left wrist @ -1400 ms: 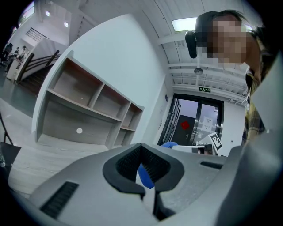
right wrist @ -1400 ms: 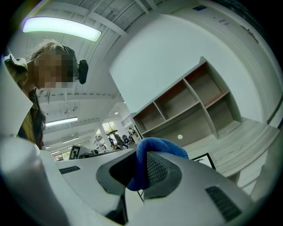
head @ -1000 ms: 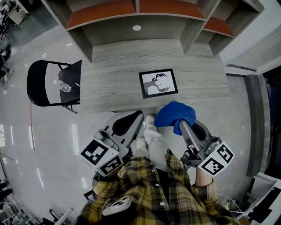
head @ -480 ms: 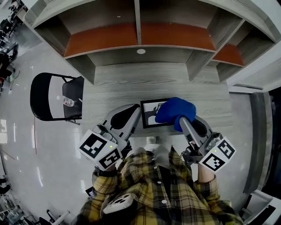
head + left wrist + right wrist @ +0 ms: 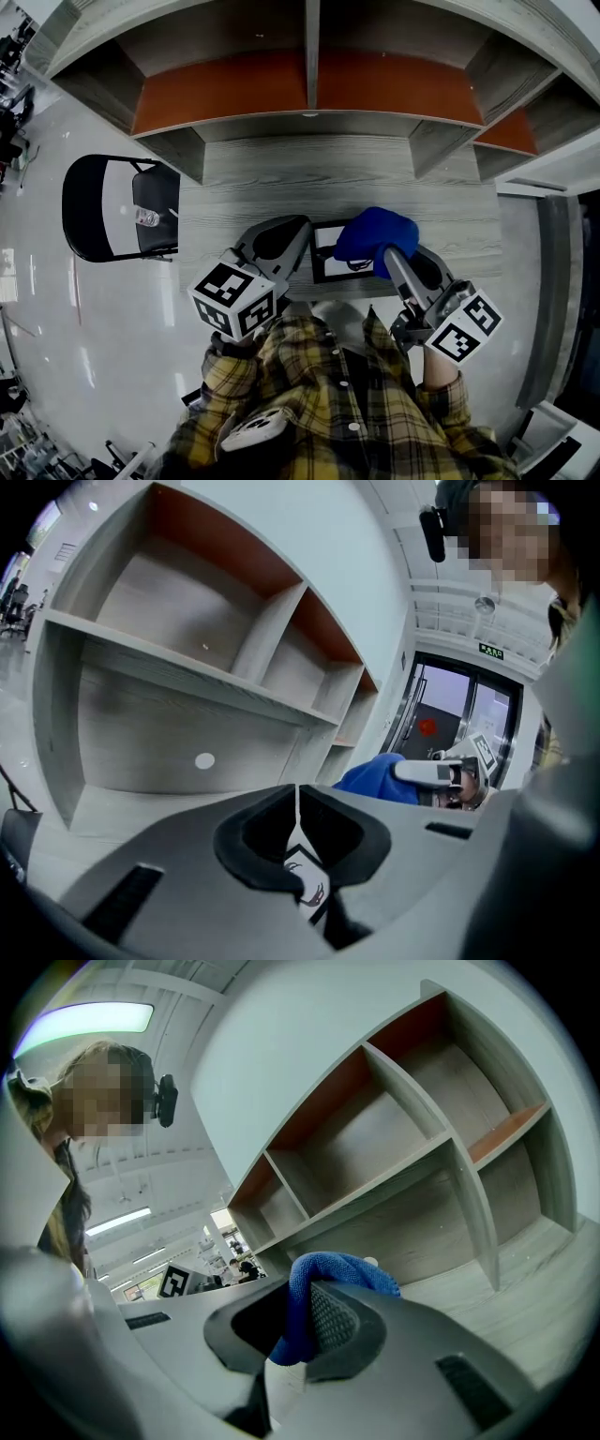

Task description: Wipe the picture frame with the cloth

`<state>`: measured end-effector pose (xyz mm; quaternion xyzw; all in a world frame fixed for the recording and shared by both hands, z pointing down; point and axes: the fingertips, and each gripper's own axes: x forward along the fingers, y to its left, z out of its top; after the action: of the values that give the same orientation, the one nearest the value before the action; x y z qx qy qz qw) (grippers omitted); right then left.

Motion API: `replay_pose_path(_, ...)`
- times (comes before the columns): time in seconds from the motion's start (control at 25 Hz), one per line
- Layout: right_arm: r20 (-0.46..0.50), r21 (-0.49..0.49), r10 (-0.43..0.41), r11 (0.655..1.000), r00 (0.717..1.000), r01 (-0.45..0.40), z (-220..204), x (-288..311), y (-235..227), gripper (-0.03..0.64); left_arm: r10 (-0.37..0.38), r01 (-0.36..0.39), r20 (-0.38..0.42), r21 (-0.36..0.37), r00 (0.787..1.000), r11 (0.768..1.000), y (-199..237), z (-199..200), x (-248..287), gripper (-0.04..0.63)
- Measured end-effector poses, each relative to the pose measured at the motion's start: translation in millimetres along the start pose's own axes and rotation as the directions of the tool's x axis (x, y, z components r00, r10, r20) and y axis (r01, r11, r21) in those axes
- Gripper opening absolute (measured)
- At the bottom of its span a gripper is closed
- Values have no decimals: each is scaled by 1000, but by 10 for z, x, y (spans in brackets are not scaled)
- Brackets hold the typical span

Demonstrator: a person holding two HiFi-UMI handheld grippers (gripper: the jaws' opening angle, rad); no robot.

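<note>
The picture frame (image 5: pixel 328 257), black-edged with a dark drawing on white, lies flat on the grey desk (image 5: pixel 253 178) near its front edge. My right gripper (image 5: pixel 382 251) is shut on a bunched blue cloth (image 5: pixel 375 232), which hangs over the frame's right part and hides it. In the right gripper view the cloth (image 5: pixel 319 1283) is pinched between the jaws of the right gripper (image 5: pixel 300 1321). My left gripper (image 5: pixel 298 229) is shut with nothing in it, over the frame's left edge. Below the left gripper (image 5: pixel 297 803) a bit of the frame (image 5: pixel 306 881) shows.
An open shelf unit (image 5: pixel 309 84) with grey and reddish-brown boards rises at the back of the desk. A black chair (image 5: pixel 98 206) with a small bottle (image 5: pixel 142 217) on its seat stands left of the desk. Glossy floor lies to both sides.
Both grippers have moved forward from the desk's front edge to over the frame. The cloth now covers the frame's right part, and the left gripper overlaps its left side.
</note>
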<state>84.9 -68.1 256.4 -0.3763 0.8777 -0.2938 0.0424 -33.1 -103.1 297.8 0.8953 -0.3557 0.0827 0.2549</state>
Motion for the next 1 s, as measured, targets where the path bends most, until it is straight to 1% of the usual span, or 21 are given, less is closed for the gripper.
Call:
replay_pose_path(0.08, -5, 16, -16, 1000, 1000, 16, -59, 62, -6, 46, -6, 6, -38, -3, 999, 1000, 100, -91, 50, 8)
replay_pose_path(0.24, -24, 34, -36, 999, 999, 37, -201, 171, -55, 46, 25, -24, -104, 15, 994, 1000, 366, -287, 174, 9)
replay_pose_path(0.32, -38, 48, -52, 997, 998, 54, -290, 174, -80, 47, 22, -22, -138, 2, 990, 1000, 453, -435, 220, 13)
replay_pose_path(0.4, -53, 71, -64, 995, 997, 68, -393, 184, -112, 47, -1, -3, -179, -21, 984, 1000, 520, -609, 283, 59)
replay_pose_path(0.44, -62, 81, -67, 994, 996, 72, -449, 199, -124, 46, -12, 6, -198, -33, 980, 999, 553, -696, 317, 77)
replay_pose_path(0.64, -110, 106, -86, 990, 990, 98, -729, 249, -147, 46, -44, 26, -279, -65, 959, 998, 730, -1092, 511, 118)
replay_pose_path(0.84, -161, 139, -84, 985, 983, 107, -991, 234, -233, 46, -71, 45, -356, -81, 932, 996, 879, -1409, 796, 120)
replay_pose_path(1.0, -202, 158, -85, 980, 976, 118, -1218, 218, -275, 46, -97, 66, -401, -89, 911, 994, 929, -1628, 960, 120)
